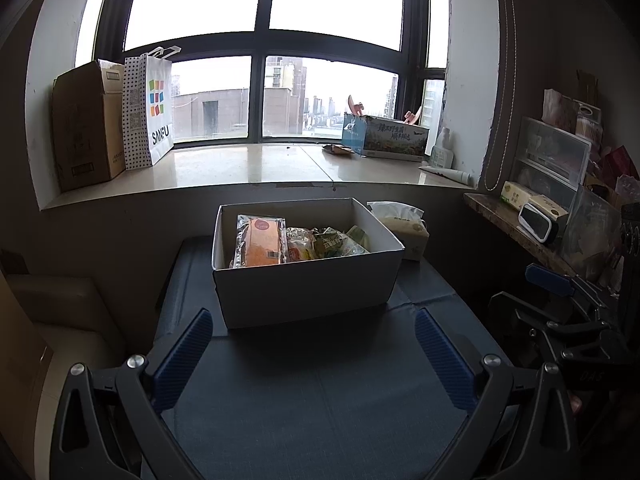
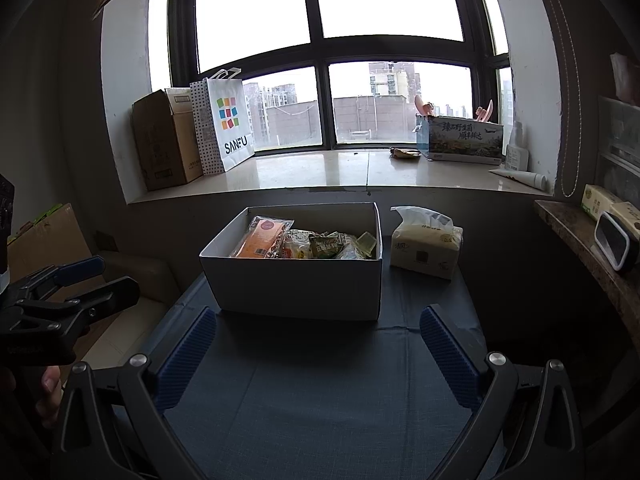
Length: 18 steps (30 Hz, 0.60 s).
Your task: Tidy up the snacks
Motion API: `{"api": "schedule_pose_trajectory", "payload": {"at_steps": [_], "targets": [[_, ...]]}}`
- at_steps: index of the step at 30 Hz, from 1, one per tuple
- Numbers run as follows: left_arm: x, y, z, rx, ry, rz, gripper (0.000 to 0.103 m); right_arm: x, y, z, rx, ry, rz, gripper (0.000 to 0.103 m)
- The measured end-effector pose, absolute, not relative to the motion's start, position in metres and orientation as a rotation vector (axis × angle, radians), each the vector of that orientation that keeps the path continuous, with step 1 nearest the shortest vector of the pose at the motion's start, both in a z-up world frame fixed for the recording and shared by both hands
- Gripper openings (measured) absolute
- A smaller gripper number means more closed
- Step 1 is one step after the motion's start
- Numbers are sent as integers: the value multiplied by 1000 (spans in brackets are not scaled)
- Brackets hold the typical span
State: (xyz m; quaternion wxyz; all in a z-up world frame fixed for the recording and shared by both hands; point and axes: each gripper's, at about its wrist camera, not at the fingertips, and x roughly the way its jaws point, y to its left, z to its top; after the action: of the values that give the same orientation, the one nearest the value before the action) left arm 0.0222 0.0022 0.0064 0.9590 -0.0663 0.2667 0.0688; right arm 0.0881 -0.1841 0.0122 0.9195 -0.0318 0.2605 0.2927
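Note:
A white cardboard box point(image 1: 304, 288) point(image 2: 296, 286) stands on the dark blue table mat point(image 1: 320, 392) point(image 2: 320, 396). Inside it lie several snack packs: an orange pack in clear wrap point(image 1: 262, 246) point(image 2: 264, 238) at the left, and green and yellow packs point(image 1: 332, 242) point(image 2: 326, 246) to its right. My left gripper point(image 1: 314, 330) hovers open, short of the box's near wall, with nothing between its fingers. My right gripper point(image 2: 318, 326) is open too, just before the box, also empty. Each gripper shows at the edge of the other's view.
A soft tissue pack point(image 1: 404, 228) point(image 2: 426, 240) sits right of the box. On the window sill point(image 2: 320, 172) stand a brown carton point(image 2: 164, 140), a white SANFU bag point(image 2: 226, 120) and a printed box point(image 2: 460, 140). A shelf point(image 1: 516, 228) with clutter lines the right side.

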Motion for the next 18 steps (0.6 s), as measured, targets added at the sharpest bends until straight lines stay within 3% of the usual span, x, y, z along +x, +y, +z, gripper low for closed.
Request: {"api": "schedule_pose_trajectory", "payload": {"at_steps": [18], "targets": [[23, 4, 3, -145, 547, 141, 103, 89, -184, 13, -71, 534, 604, 103]]}}
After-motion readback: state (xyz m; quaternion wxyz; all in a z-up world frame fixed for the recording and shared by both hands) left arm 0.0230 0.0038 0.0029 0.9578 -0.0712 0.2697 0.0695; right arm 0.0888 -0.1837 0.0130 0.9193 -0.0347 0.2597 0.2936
